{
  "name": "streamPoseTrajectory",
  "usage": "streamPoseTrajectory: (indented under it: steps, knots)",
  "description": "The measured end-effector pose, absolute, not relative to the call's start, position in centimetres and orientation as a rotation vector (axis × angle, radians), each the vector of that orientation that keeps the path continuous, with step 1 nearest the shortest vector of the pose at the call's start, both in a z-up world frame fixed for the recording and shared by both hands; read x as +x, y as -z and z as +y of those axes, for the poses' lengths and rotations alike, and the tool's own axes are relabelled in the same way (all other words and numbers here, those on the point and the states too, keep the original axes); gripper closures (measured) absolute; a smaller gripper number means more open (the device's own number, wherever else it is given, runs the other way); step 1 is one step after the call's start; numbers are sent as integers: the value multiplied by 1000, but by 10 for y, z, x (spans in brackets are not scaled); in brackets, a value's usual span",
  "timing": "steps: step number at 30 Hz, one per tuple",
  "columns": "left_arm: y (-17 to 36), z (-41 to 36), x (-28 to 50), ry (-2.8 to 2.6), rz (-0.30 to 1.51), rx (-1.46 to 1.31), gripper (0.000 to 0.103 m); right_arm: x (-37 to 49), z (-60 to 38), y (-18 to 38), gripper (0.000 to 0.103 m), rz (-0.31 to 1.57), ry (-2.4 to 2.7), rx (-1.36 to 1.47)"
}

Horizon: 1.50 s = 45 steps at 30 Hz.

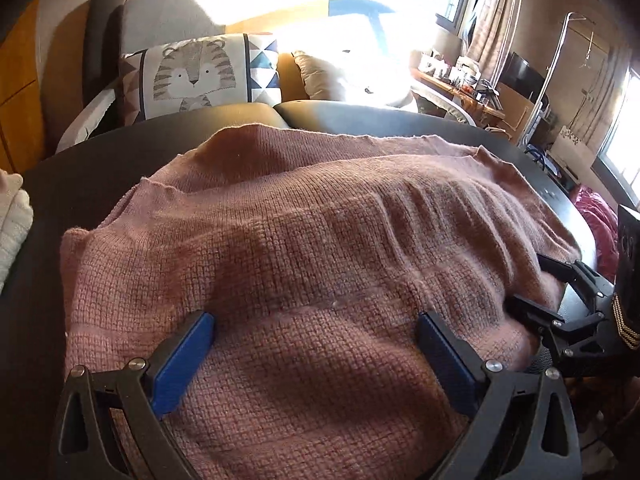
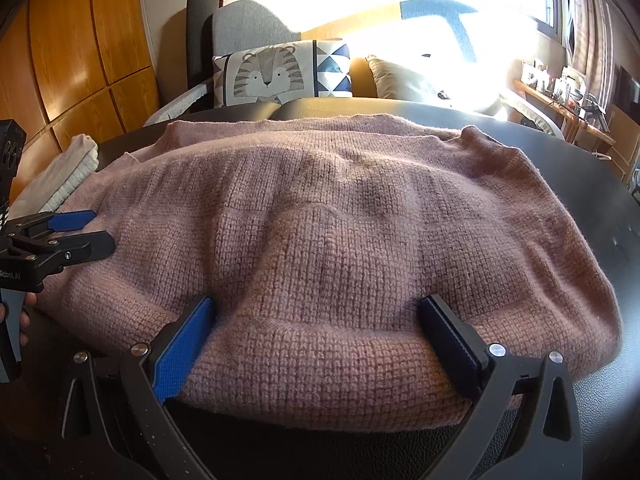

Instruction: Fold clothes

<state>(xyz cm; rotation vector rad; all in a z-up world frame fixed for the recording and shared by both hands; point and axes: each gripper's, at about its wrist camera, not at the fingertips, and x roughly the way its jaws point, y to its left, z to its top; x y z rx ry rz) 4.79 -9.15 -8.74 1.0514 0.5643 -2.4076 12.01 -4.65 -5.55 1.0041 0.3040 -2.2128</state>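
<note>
Both tools low over a pink knitted sweater (image 1: 320,240) spread, partly folded, across a dark round tabletop (image 1: 100,168). Left tool (image 1: 316,344) spread wide, blue pads (image 1: 184,356) pressed down onto the knit well apart, a low hump of fabric bulging between them; nothing pinched. Right tool (image 2: 316,332) likewise spread wide at the sweater's near folded edge, pads sunk into the fabric on either side of a raised bulge, gripping nothing. Seen from the right wrist: left tool (image 2: 92,228) reaching in level from the left side, tips touching the sweater's left edge, fingertips of a hand (image 2: 24,312) showing around its handle. Seen from the left wrist: right tool (image 1: 536,280) at the sweater's right edge, angled in toward the cloth. Folded white cloth (image 2: 60,176) on the tabletop just left of the sweater. Beyond the tabletop, a tiger-print cushion (image 1: 192,76) against a grey chair back (image 2: 252,24).
</note>
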Motion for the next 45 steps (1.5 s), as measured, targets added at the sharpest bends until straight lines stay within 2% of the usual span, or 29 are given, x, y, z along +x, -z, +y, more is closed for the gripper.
streamPoseTrajectory:
  steps: [17,45]
  knots:
    - [86,-86,50,2388,525,1074,0,120,-46,55,0,305,2226,987]
    - [84,-94,61,2409,663,980,0,121,-47,53,0,303,2252,997]
